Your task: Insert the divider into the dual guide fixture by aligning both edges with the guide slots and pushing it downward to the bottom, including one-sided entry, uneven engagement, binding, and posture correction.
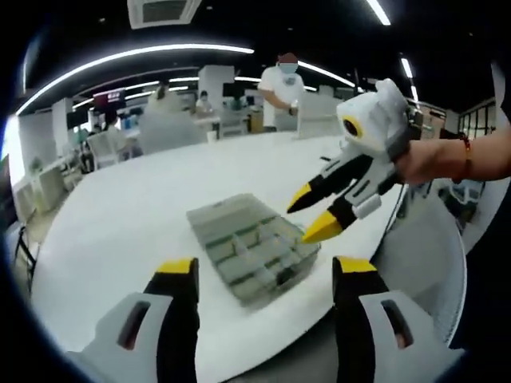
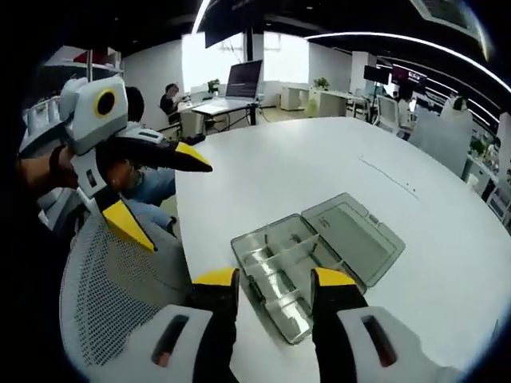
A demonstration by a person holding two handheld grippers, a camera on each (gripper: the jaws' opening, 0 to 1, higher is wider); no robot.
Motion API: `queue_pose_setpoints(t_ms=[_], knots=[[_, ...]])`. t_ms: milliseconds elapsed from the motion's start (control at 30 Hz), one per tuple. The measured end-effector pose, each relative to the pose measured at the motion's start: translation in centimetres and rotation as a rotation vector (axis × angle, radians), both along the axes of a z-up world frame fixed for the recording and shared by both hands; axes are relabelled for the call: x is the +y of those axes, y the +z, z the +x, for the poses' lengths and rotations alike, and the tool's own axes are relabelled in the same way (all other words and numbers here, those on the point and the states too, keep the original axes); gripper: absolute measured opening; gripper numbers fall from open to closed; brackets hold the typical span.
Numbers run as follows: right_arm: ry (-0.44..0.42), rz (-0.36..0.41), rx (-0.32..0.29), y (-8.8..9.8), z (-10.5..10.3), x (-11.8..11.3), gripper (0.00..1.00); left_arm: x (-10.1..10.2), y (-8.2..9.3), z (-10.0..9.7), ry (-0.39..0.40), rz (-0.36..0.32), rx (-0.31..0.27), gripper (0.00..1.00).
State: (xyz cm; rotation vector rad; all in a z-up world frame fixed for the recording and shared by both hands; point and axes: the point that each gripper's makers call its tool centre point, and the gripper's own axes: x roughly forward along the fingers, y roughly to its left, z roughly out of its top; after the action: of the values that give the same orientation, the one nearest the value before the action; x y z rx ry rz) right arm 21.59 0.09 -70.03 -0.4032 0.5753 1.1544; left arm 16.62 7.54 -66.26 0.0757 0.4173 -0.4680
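Observation:
A clear plastic compartment box (image 1: 254, 254) lies open on the white table, its lid (image 1: 222, 210) folded flat beside the tray. Thin dividers stand in the tray (image 2: 275, 267), and the lid (image 2: 355, 230) lies to its right. My left gripper (image 1: 265, 273) is open, hovering short of the box with nothing between its fingers. My right gripper (image 1: 313, 213) comes in from the right, held by a hand, open, its yellow tips just above the tray's right end. In the right gripper view that gripper (image 2: 275, 281) is open over the tray's near edge, and the left gripper (image 2: 164, 191) is open at the left.
The round white table (image 1: 144, 199) spreads wide behind the box. A grey mesh chair (image 2: 120, 287) stands at the table's edge, by the right gripper. A person stands at the far side (image 1: 281, 84); desks with a monitor (image 2: 243, 80) lie beyond.

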Motion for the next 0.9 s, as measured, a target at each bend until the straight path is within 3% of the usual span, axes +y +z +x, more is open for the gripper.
queue_pose_setpoints(t_ms=[67, 200, 400, 667, 900], knots=[[-0.016, -0.001, -0.004, 0.1, -0.2, -0.7, 0.36, 0.0, 0.4, -0.1, -0.022, 0.022, -0.017, 0.7], [-0.069, 0.033, -0.025, 0.8, -0.9, -2.0, 0.42, -0.2, 0.4, -0.4, -0.049, -0.036, -0.016, 0.74], [-0.132, 0.072, -0.054, 1.7, -1.9, -3.8, 0.55, 0.7, 0.2, -1.3, -0.073, -0.031, -0.02, 0.86], [-0.171, 0.115, -0.068, 2.2, -3.0, -4.9, 0.75, 1.5, 0.5, -2.0, -0.088, -0.027, -0.053, 0.94], [-0.194, 0.13, -0.079, 2.0, -3.6, -6.1, 0.84, 1.6, 0.7, -2.2, -0.098, -0.034, -0.076, 0.99]])
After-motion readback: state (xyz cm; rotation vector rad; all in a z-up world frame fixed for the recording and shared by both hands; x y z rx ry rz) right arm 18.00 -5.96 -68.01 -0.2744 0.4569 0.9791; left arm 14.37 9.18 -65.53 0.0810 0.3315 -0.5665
